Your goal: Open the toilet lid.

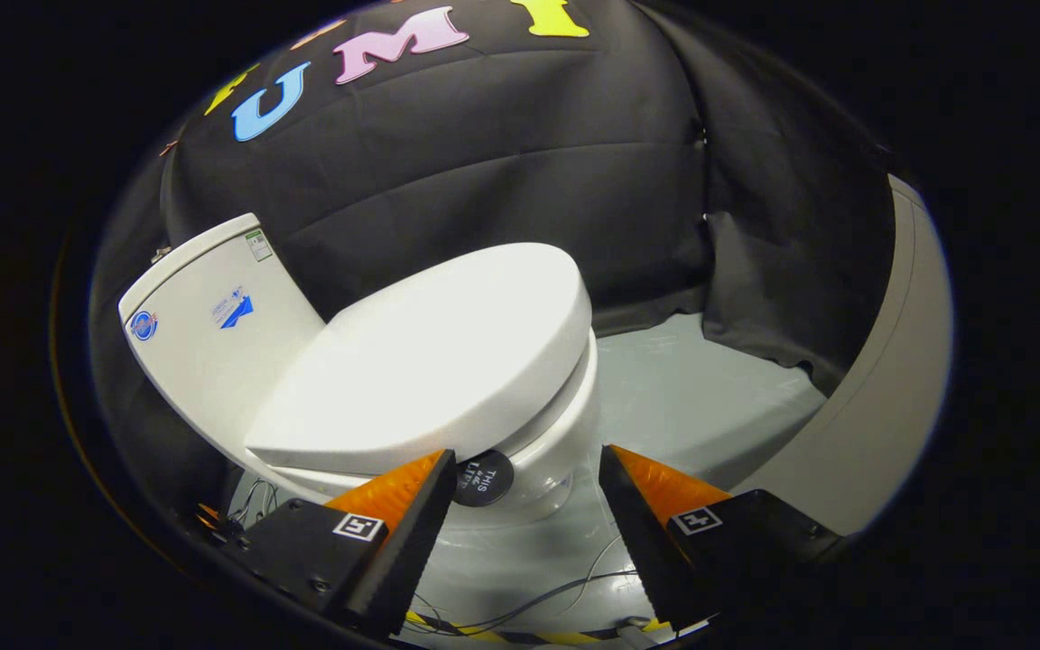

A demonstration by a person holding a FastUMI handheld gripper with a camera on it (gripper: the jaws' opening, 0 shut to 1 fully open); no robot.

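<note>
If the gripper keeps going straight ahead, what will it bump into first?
Probably the toilet bowl, just under the closed toilet lid. The open gripper points at the bowl's side by a round black sticker, though depth is hard to judge.

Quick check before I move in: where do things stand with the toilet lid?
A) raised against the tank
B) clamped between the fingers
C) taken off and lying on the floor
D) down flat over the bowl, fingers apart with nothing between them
D: the toilet lid lies flat on the bowl, and the gripper is open just short of its rim, holding nothing.
</note>
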